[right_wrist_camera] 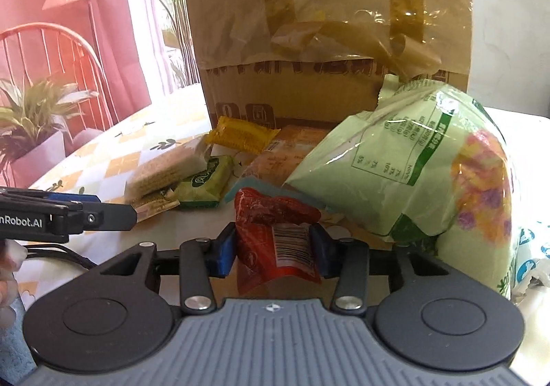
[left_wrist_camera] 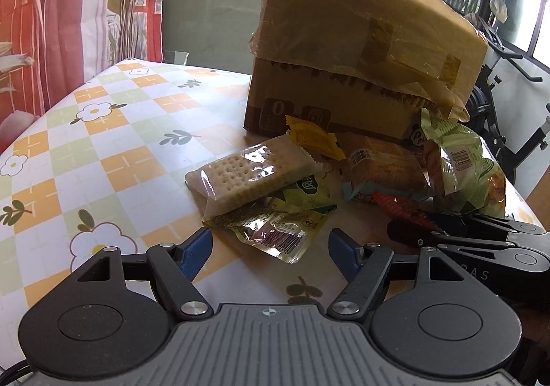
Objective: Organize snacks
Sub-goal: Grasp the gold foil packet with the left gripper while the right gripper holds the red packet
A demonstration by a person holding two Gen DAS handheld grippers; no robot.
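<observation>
A pile of snacks lies on the table in front of a taped cardboard box (left_wrist_camera: 347,52). A clear cracker pack (left_wrist_camera: 247,176) rests on a shiny yellow-green sachet (left_wrist_camera: 275,231). My left gripper (left_wrist_camera: 270,252) is open, its blue pads on either side of the sachet's near end. My right gripper (right_wrist_camera: 273,248) is shut on a red snack packet (right_wrist_camera: 278,241), holding it by its lower half. The right gripper also shows in the left wrist view (left_wrist_camera: 447,231) at the right. A big light-green bag (right_wrist_camera: 412,162) lies right of the red packet.
A yellow packet (right_wrist_camera: 240,138), a small green packet (right_wrist_camera: 202,183) and an orange wrapped pack (left_wrist_camera: 381,165) lie by the box (right_wrist_camera: 326,35). The flowered tablecloth (left_wrist_camera: 103,145) stretches left. A chair and curtain stand beyond the table's left edge; an exercise bike stands at the far right.
</observation>
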